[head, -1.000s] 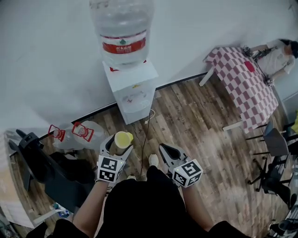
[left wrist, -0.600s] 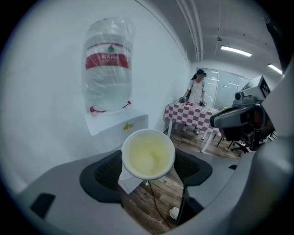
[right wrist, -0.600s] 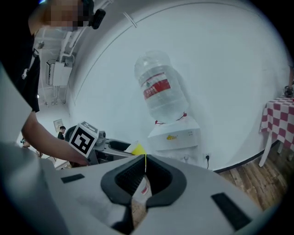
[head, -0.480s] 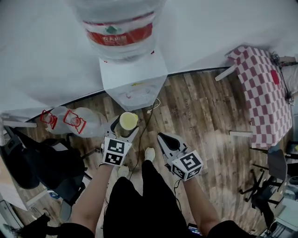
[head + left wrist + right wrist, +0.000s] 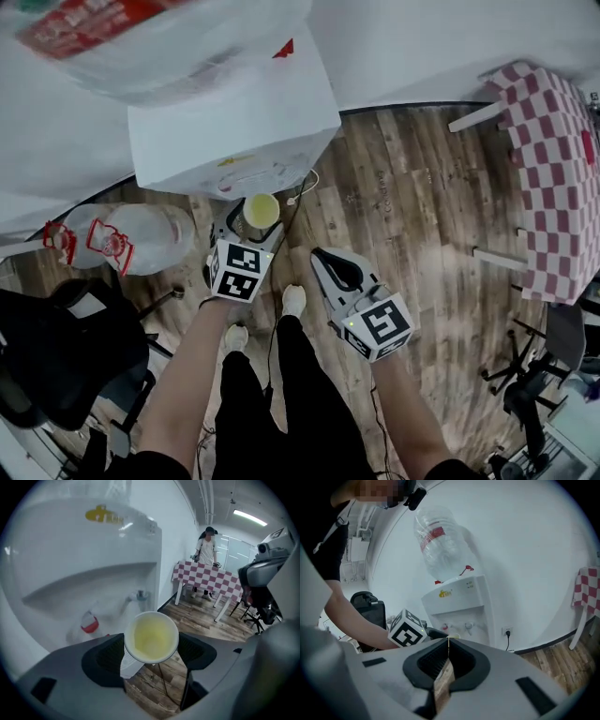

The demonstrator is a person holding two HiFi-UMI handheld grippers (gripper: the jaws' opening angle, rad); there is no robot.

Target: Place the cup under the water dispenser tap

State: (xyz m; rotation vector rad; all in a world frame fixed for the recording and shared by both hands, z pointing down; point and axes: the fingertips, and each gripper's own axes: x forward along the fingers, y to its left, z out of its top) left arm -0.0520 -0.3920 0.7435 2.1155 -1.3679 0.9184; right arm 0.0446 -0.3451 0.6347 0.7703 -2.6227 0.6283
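Clamped yellow cup [image 5: 151, 637] between jaws of left gripper [image 5: 152, 652], just in front of water dispenser [image 5: 234, 122]; squeezed right gripper [image 5: 448, 641] shut on nothing.

Water dispenser [image 5: 234, 131] against the wall at the floor's far edge, cup [image 5: 262, 211] between the left hand-held gripper [image 5: 251, 227] jaws just before it, right hand-held gripper [image 5: 324, 262] beside, bottle [image 5: 136, 239] lying on the floor leftward.
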